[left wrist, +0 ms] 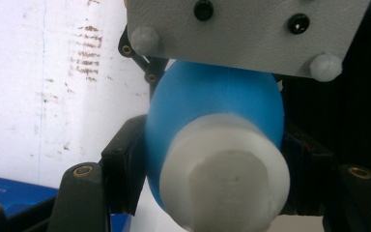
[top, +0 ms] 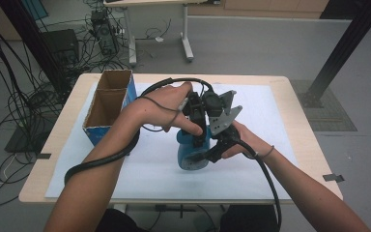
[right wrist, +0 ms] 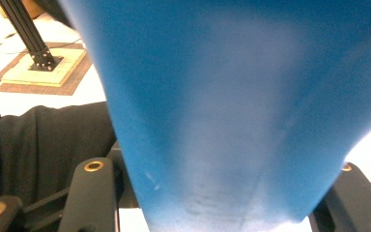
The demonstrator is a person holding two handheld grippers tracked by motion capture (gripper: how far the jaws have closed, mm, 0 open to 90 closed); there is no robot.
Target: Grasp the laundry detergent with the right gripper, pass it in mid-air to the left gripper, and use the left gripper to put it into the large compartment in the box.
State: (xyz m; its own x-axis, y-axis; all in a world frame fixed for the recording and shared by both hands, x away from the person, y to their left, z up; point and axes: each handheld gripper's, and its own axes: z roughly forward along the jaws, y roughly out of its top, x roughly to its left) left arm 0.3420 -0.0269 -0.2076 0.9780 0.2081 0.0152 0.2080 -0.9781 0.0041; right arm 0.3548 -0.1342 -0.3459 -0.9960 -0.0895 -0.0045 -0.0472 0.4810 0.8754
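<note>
Both grippers clamp the blue bottle [top: 191, 153]: the left gripper [top: 198, 126] near its white cap [left wrist: 224, 171], the right gripper [top: 212, 153] on its body.

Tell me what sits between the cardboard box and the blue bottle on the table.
The person's left forearm crosses that gap in the high view, with its black cable alongside, above bare white sheet between the cardboard box and the blue bottle.

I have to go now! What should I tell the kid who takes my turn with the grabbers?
Left gripper: shut on the blue bottle, at its white cap end.
Right gripper: shut on the bottle's blue body.
The bottle is held over the white mat, right of the cardboard box.
Done: both grips are on.
Left: probably unscrewing the cap; it's still on.
</note>
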